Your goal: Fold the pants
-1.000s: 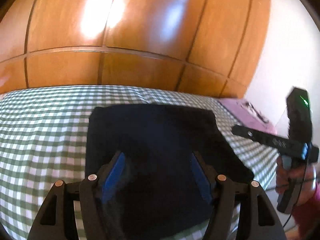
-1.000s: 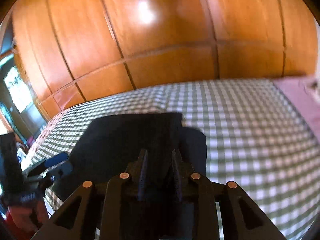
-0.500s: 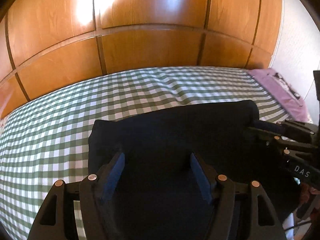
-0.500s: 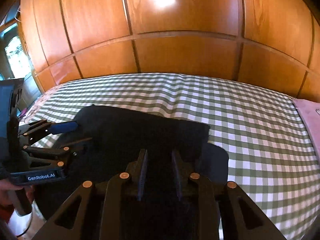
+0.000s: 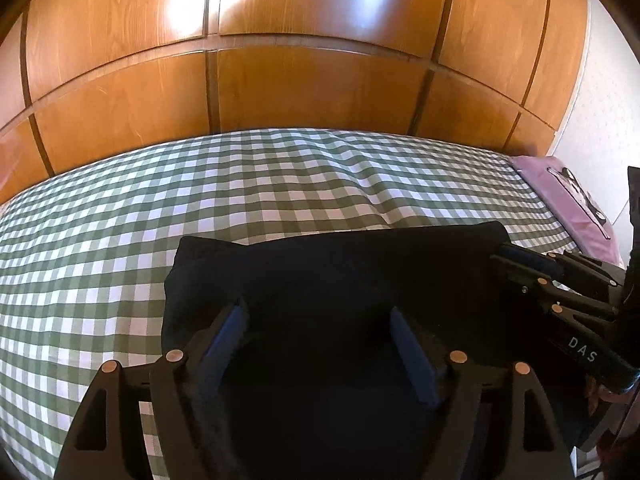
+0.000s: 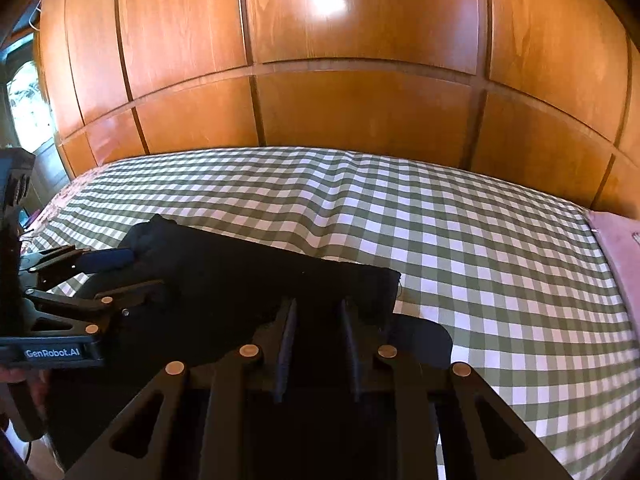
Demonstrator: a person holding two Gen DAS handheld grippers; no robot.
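The dark navy pants lie folded in a thick bundle near the front edge of the green-checked bed. My left gripper is open, its blue pads wide apart over the bundle's left part. My right gripper has its jaws part closed with the dark cloth between and around them; I cannot tell if they pinch it. In the left wrist view the right gripper lies at the bundle's right end. In the right wrist view the left gripper lies at its left end.
A wooden panelled wardrobe stands behind the bed. A purple pillow lies at the bed's right end, also in the right wrist view. The far half of the bed holds only the checked sheet. A window is at far left.
Both grippers have come down and levelled toward the bundle at the bed's front edge. The cloth has dropped from a raised flap into a flatter, longer fold.
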